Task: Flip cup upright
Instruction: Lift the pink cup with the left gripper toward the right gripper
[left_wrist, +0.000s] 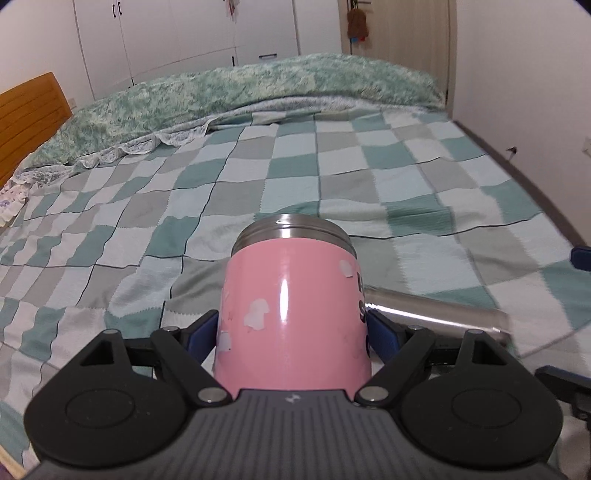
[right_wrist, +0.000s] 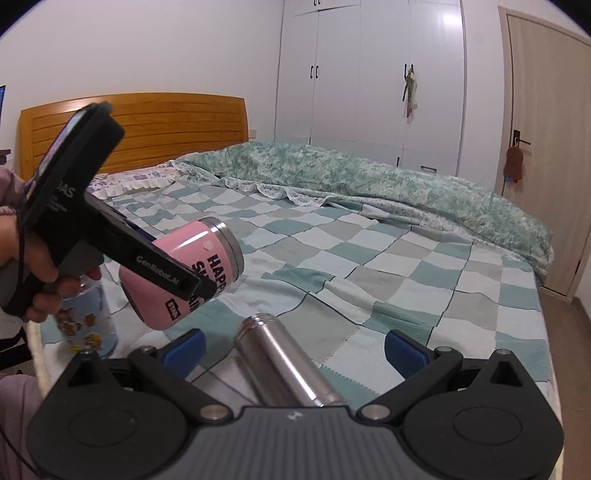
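Presently, item one: pink cup (right_wrist: 184, 273), steel-rimmed, black lettering on its side, held clear of the bed in the left gripper (left_wrist: 293, 332), whose blue pads (left_wrist: 382, 334) are clamped on the pink wall near its base; the steel mouth (left_wrist: 295, 227) points forward and slightly upward, so the cup is tilted, not yet upright and not set down. Judged progress: pickup done; turning the mouth fully up and placing the cup on the checked bedspread (left_wrist: 369, 166) remain. Item two: steel flask (right_wrist: 284, 365), lying on its side on the bedspread, between the spread fingers of the right gripper (right_wrist: 293, 349), which stands wide apart and grips nothing; whether the flask is touched cannot be told. Item three: blue printed bottle (right_wrist: 86, 325), partly hidden behind the hand (right_wrist: 33, 266), near the bed's edge. Beyond: green blanket (right_wrist: 406, 177), wooden headboard (right_wrist: 147, 129), white wardrobe (right_wrist: 369, 74).
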